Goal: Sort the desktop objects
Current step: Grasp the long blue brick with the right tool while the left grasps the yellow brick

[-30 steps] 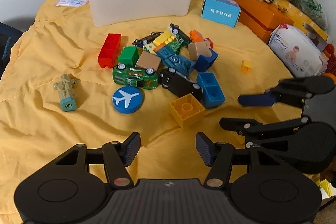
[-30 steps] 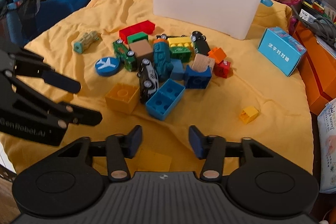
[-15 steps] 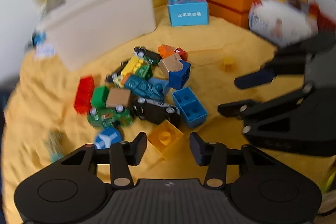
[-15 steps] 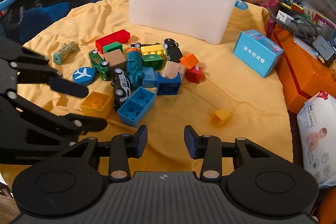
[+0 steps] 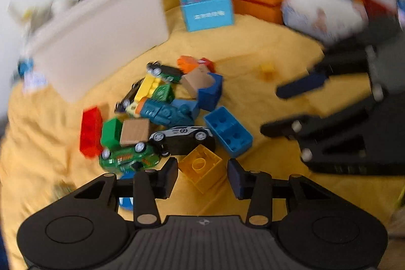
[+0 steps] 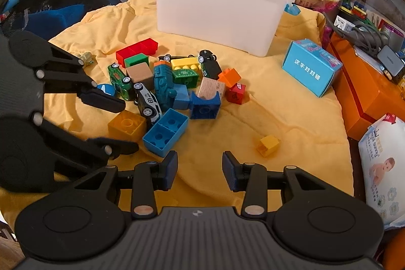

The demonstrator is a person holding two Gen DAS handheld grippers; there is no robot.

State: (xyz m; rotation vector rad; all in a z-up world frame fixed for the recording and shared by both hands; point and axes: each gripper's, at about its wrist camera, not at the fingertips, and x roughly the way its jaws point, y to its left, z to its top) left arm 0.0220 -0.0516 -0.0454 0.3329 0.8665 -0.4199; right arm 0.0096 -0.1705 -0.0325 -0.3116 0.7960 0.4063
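A pile of toy bricks and cars lies on a yellow cloth point(image 6: 291, 118) in front of a white bin point(image 6: 220, 17). My left gripper point(image 5: 202, 177) is open, its fingers on either side of a yellow brick point(image 5: 202, 167), not closed on it; it also shows in the right wrist view point(image 6: 121, 123) around the same brick point(image 6: 126, 124). A black and white car point(image 6: 148, 103) and a blue brick point(image 6: 165, 132) lie beside it. My right gripper point(image 6: 200, 168) is open and empty, above bare cloth near a small yellow brick point(image 6: 268, 144).
A blue carton point(image 6: 311, 67) stands right of the pile. Orange boxes point(image 6: 364, 92) and a wipes pack point(image 6: 382, 158) line the right edge. A dark bag point(image 6: 50, 12) sits at the far left. The left wrist view is blurred by motion.
My left gripper has moved forward and down over the yellow brick, which now sits between its fingers. My right gripper has shifted slightly forward; both stay open.
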